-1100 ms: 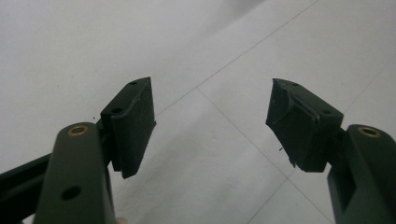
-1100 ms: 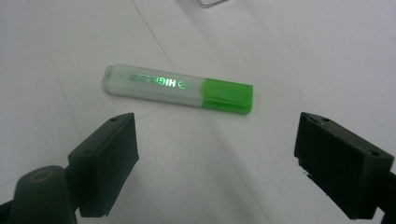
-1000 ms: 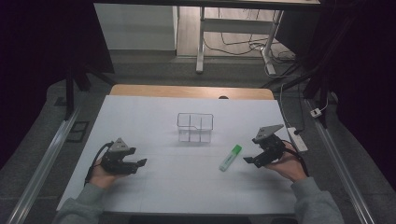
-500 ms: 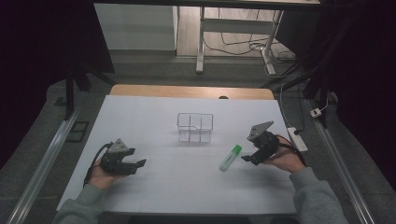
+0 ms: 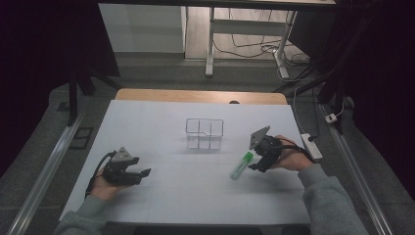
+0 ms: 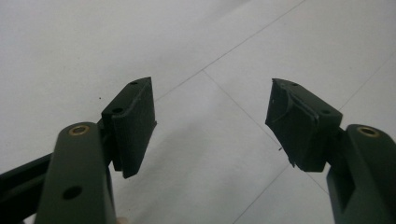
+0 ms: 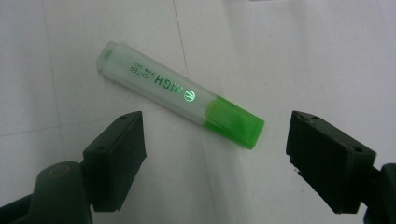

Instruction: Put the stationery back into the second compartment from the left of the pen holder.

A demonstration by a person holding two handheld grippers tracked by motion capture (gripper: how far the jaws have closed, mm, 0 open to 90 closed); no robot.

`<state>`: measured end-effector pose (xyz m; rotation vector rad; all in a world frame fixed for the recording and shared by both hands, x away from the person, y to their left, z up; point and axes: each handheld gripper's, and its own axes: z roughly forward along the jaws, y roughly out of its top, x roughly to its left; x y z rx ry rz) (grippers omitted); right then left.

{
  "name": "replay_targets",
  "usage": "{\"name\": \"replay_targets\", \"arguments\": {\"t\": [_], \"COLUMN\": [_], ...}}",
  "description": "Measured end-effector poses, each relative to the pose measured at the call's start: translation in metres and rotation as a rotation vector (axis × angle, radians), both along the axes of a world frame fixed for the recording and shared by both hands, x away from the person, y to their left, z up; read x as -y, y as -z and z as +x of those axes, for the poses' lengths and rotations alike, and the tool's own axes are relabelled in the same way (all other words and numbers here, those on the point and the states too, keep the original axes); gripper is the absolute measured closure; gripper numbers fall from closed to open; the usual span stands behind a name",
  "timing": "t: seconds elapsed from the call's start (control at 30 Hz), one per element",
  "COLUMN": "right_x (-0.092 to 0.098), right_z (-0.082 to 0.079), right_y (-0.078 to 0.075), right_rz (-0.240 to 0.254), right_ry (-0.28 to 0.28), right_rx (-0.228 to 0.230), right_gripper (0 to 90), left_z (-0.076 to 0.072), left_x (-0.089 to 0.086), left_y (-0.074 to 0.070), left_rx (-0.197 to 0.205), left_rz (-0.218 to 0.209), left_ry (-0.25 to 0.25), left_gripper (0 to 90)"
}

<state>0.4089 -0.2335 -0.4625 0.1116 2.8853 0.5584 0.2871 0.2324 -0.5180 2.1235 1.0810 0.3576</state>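
Taking the clear wire basket (image 5: 204,133) as landmark: it is the one upright obstacle on the white table (image 5: 161,196). Bare tabletop lies on all sides of it. Nearer the person and to its right, a green highlighter (image 5: 242,165) lies flat on the surface. The right gripper (image 5: 256,164) just beside the highlighter and the left gripper (image 5: 139,174), well to the basket's near left, occupy their spots.

Highlighter (image 7: 180,95) — frosted, green cap, white table (image 5: 161,122)

The frosted translucent plastic highlighter (image 7: 180,95) has a glossy green cap (smooth); the white table surface (image 5: 195,196) looks matt.
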Motion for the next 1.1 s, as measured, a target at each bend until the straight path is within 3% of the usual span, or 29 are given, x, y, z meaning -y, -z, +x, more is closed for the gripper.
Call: {"name": "replay_targets", "arguments": {"t": [0.27, 0.73, 1.1], "right_x": [-0.008, -0.025, -0.031], "right_z": [0.009, 0.012, 0.017], "right_y": [0.008, 0.018, 0.022], "right_rz": [-0.052, -0.149, -0.203], "right_ry": [-0.050, -0.136, -0.202], "right_rx": [-0.021, -0.020, -0.026], "right_gripper": [19.0, 19.7, 27.2], "left_z": [0.001, 0.002, 0.002], "left_x": [-0.001, -0.001, -0.002], "left_y": [0.001, 0.002, 0.003], "left_rx": [-0.006, -0.012, -0.015], "left_rz": [0.005, 0.006, 0.008], "left_ry": [-0.001, 0.000, 0.004], "left_gripper": [32.5, 32.6, 32.8]}}
